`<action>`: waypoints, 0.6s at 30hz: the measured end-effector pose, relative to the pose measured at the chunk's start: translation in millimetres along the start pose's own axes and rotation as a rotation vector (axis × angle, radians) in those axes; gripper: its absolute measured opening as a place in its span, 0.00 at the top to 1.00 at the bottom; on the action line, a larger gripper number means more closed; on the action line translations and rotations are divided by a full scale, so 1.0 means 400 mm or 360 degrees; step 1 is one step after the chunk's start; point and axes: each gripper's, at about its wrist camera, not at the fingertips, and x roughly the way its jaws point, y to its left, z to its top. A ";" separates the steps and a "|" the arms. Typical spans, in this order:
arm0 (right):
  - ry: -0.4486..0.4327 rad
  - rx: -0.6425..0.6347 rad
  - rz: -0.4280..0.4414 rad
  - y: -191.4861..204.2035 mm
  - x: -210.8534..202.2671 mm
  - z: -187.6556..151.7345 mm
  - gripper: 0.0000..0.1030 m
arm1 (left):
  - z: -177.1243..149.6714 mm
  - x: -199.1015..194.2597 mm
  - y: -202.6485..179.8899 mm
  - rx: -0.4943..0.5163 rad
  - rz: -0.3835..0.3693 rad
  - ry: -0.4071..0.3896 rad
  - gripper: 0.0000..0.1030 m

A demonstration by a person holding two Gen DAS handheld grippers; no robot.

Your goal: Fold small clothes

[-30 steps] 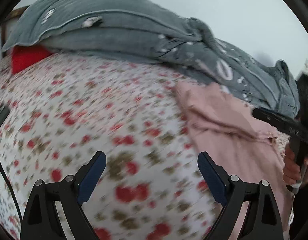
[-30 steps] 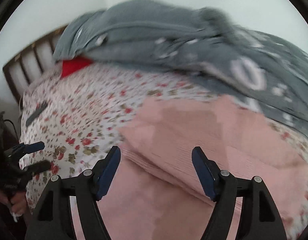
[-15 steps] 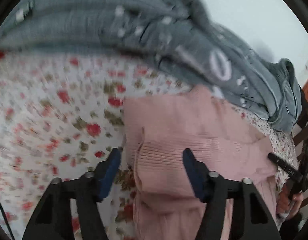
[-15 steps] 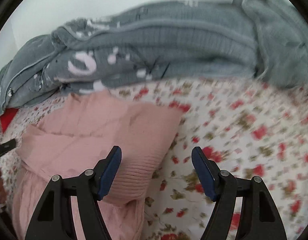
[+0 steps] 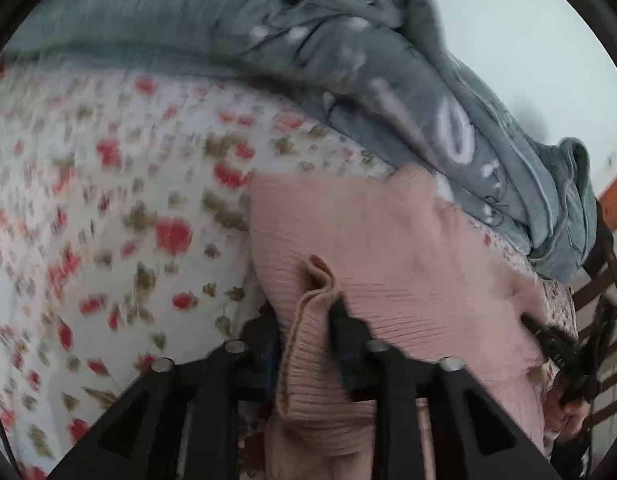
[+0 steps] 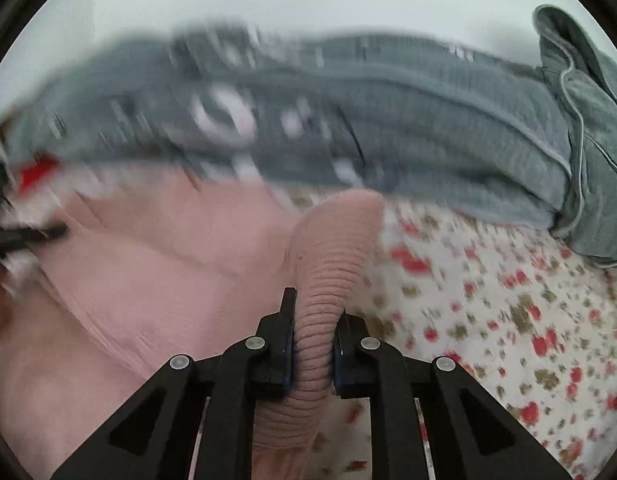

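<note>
A pink ribbed knit garment (image 5: pixel 388 248) lies on the flowered bedsheet (image 5: pixel 108 220). My left gripper (image 5: pixel 308 320) is shut on its left ribbed hem, with a fold of knit bunched between the fingers. My right gripper (image 6: pixel 314 320) is shut on the garment's right ribbed edge (image 6: pixel 332 248), which rises up between the fingers. The rest of the pink garment (image 6: pixel 148 272) spreads to the left in the right wrist view. The right gripper (image 5: pixel 556 340) also shows at the garment's far side in the left wrist view.
A heap of grey blanket (image 5: pixel 348 60) lies along the back of the bed, also in the right wrist view (image 6: pixel 388 120). A red item (image 6: pixel 36 172) peeks out under it. A dark wooden bed rail (image 5: pixel 604 300) stands at the right.
Both grippers were open above the garment half a second ago. Both have moved down onto the ribbed hem and closed on it, one at each end.
</note>
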 end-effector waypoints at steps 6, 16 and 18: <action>0.0135 0.0058 -0.0254 -0.025 -0.027 -0.014 0.36 | -0.008 -0.110 0.010 -0.0025 0.0195 -0.0008 0.41; -0.0008 0.0121 -0.0194 0.011 -0.289 -0.195 0.36 | -0.210 -0.281 -0.003 0.0180 0.0250 0.0000 0.42; -0.0055 0.0152 -0.0244 0.023 -0.337 -0.244 0.40 | -0.254 -0.304 -0.014 0.0210 0.0230 0.0019 0.42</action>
